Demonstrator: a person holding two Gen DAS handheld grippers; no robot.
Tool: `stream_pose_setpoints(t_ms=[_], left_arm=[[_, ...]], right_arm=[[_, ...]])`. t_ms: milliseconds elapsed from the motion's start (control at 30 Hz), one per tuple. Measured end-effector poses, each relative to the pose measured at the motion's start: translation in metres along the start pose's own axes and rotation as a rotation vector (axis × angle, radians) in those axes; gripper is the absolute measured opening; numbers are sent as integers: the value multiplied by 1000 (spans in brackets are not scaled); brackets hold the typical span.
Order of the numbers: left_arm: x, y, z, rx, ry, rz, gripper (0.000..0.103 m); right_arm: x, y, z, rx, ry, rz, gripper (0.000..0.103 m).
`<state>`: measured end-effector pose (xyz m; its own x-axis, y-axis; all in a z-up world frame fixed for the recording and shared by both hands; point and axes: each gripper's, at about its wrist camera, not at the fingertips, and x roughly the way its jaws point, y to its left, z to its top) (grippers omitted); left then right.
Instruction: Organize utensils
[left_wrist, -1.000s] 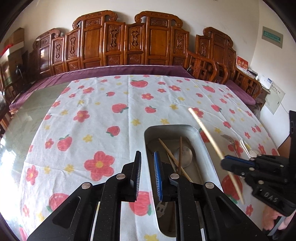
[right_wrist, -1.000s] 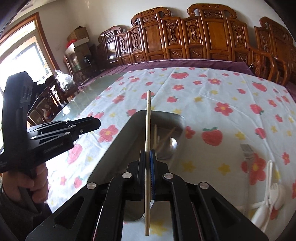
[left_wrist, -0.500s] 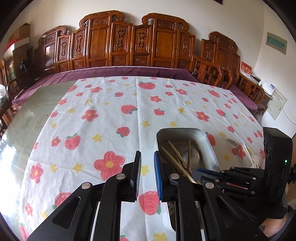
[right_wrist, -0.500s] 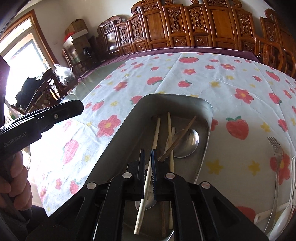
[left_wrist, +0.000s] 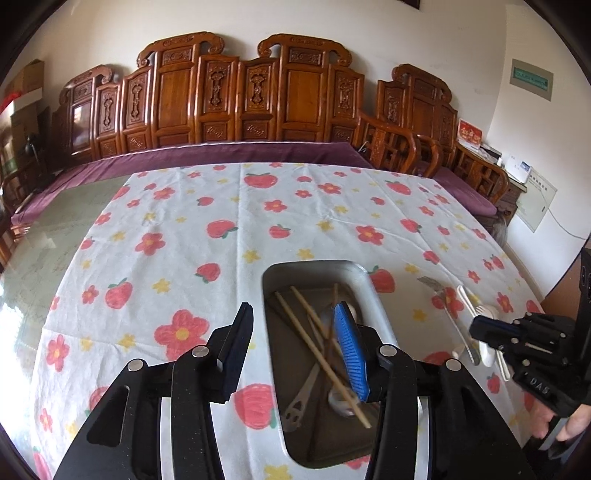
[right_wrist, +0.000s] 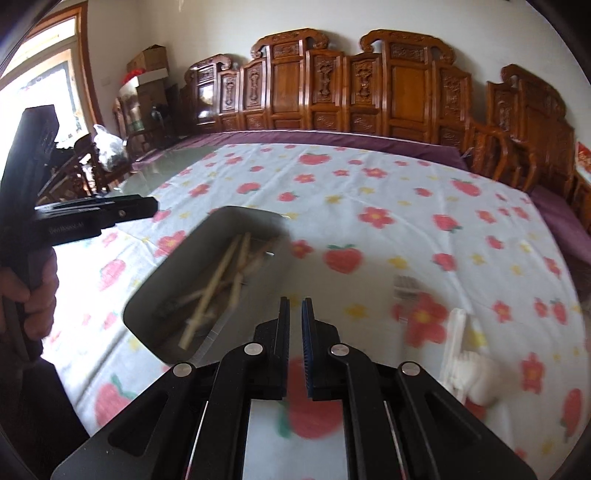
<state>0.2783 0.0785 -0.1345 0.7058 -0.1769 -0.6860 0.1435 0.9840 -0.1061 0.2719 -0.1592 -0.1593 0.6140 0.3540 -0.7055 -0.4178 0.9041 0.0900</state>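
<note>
1. The metal tray (left_wrist: 373, 291) sits on the flowered tablecloth (left_wrist: 184, 229). Inside it lie several wooden chopsticks (left_wrist: 317, 354) crossed over a metal spoon (left_wrist: 303, 391).
2. To the right of the tray, loose on the cloth, wait a metal fork (left_wrist: 447, 314) and white plastic cutlery (left_wrist: 476, 314), lying close together; in the right wrist view they are blurred.
3. The left gripper (left_wrist: 293, 350) is spread wide and empty, straddling the tray's left rim: one finger hangs over the cloth, the blue one over the tray.
4. The right gripper (right_wrist: 294, 343) holds nothing. Its jaws stand only a narrow gap apart, above the cloth just right of the tray.
5. The fork is probably stiff, smooth and a little heavy, so it may slip or swing if pinched at an end. A hold across the handle near its middle looks safest.
6. The plastic pieces are likely very light and somewhat bendy; a gentle squeeze on the handle should do, taking care not to drag a neighbour along.
7. All of these lie flat against soft cloth, so the fingers need to come down on either side of a handle without catching the fabric.
</note>
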Motion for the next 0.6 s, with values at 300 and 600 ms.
stream_pose_setpoints(t_ms=[300, 600], left_arm=[[6, -49, -5, 57, 0, -52, 62], [12, -75, -17, 85, 28, -88, 62]], right_arm=[[-40, -85, -29, 46, 3, -209, 9], [-17, -107, -56, 123, 40, -209, 16]])
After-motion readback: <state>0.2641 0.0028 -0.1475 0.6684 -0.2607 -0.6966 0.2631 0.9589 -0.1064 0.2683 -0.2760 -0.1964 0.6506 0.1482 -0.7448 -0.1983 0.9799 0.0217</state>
